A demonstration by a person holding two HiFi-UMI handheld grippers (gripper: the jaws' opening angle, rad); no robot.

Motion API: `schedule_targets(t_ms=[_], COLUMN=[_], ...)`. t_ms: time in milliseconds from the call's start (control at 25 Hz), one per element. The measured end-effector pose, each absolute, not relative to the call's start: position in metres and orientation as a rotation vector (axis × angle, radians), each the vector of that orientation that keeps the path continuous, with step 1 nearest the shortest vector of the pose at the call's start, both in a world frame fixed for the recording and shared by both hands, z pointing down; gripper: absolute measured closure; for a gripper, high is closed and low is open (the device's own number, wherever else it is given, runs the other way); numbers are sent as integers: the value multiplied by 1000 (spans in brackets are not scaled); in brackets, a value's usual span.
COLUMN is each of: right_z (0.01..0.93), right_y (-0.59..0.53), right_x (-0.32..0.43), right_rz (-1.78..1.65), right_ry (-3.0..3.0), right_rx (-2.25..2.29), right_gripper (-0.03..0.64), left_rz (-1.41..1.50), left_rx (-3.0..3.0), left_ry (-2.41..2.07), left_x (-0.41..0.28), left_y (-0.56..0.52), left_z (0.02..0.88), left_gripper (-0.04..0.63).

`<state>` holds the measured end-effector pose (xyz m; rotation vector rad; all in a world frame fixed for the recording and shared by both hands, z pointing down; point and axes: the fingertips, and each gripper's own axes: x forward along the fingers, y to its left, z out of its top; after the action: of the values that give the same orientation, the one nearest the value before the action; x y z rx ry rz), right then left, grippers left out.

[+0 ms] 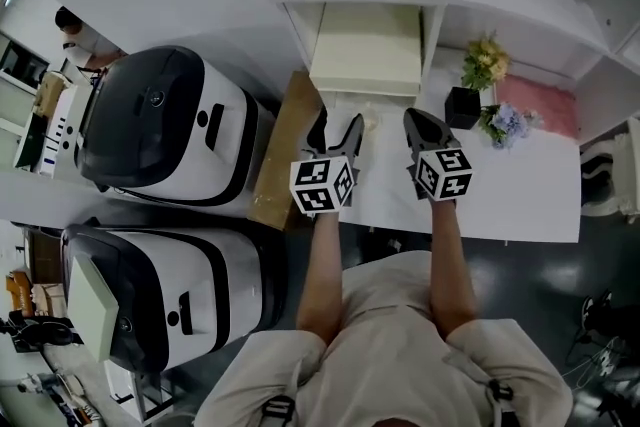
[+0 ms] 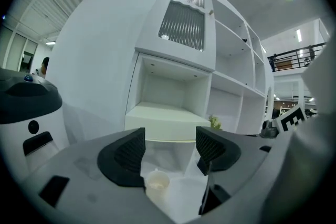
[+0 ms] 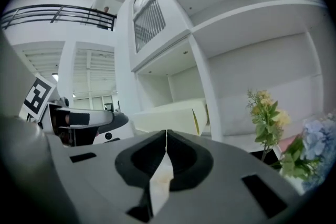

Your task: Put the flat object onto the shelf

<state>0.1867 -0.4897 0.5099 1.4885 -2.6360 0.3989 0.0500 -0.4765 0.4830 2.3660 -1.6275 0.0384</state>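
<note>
The flat object, a pale cream slab [image 1: 365,50], lies in the low compartment of the white shelf [image 1: 300,20], its front edge sticking out over the table; it also shows as the slab [image 2: 168,122] and the slab [image 3: 169,115] in the gripper views. My left gripper [image 1: 335,132] hovers just in front of it, open and empty [image 2: 170,147]. My right gripper [image 1: 420,127] hangs beside it to the right, its jaws pressed together with nothing visible between them [image 3: 166,136]. Neither gripper touches the slab.
A small white cup [image 2: 156,182] stands on the white table [image 1: 530,195] below the left gripper. A black pot of yellow flowers [image 1: 478,80], blue flowers [image 1: 505,123] and a pink cloth [image 1: 545,103] are at the right. Two big black-and-white machines [image 1: 165,125] stand at the left.
</note>
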Motion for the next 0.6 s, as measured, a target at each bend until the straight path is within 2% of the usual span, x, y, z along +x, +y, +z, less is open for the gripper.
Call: schedule_targets(t_ms=[240, 360, 480, 600], right_z=[514, 519, 518, 513], right_y=[-439, -413, -391, -370], right_x=[190, 189, 190, 190], right_rz=[398, 383, 385, 374], right_ry=[-2591, -2566, -2564, -2567], right_rx=[1541, 1535, 1544, 1563], right_gripper=[548, 548, 548, 548], left_rz=[7, 8, -17, -33], left_rx=[2360, 2357, 2380, 2403], left_ry=[-1610, -1638, -1670, -1682], left_x=[45, 40, 37, 34], left_y=[-425, -403, -382, -362], left_z=[495, 496, 487, 475], left_gripper=[311, 343, 412, 433])
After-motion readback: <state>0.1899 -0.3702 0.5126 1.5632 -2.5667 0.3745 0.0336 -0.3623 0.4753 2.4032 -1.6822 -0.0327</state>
